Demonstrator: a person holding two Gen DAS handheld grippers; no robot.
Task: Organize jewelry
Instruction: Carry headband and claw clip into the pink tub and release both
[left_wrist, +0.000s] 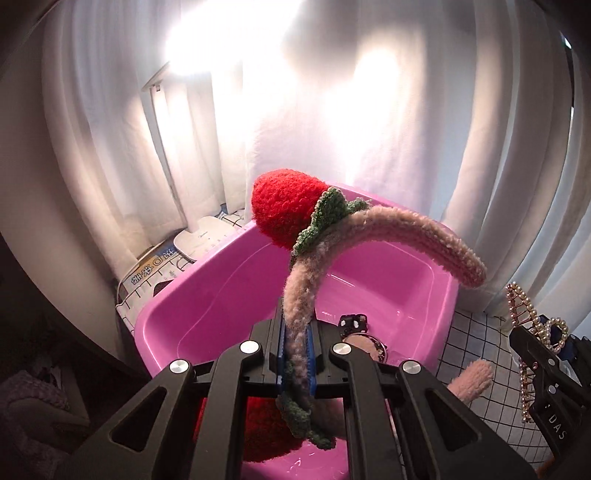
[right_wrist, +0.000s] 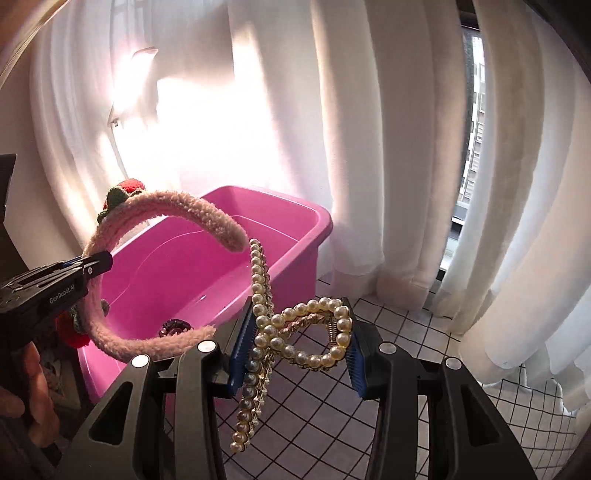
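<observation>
My left gripper (left_wrist: 297, 354) is shut on a fuzzy pink headband (left_wrist: 417, 232) with red knitted strawberries (left_wrist: 284, 206), held over the near rim of a pink plastic bin (left_wrist: 177, 314). The headband also shows in the right wrist view (right_wrist: 177, 206), with the left gripper (right_wrist: 98, 264) at the left. My right gripper (right_wrist: 299, 343) is shut on a pearl hair claw clip (right_wrist: 306, 325), to the right of the bin (right_wrist: 295, 236) above the checked cloth. The clip (left_wrist: 532, 314) and right gripper (left_wrist: 554, 350) show at the right edge of the left wrist view. A small dark hair accessory (left_wrist: 354, 323) lies in the bin.
White curtains (right_wrist: 388, 147) hang close behind the bin, with a window gap (right_wrist: 469, 147) at the right. A white desk lamp base (left_wrist: 203, 236) stands behind the bin at the left. A white grid-patterned cloth (right_wrist: 369, 406) covers the table.
</observation>
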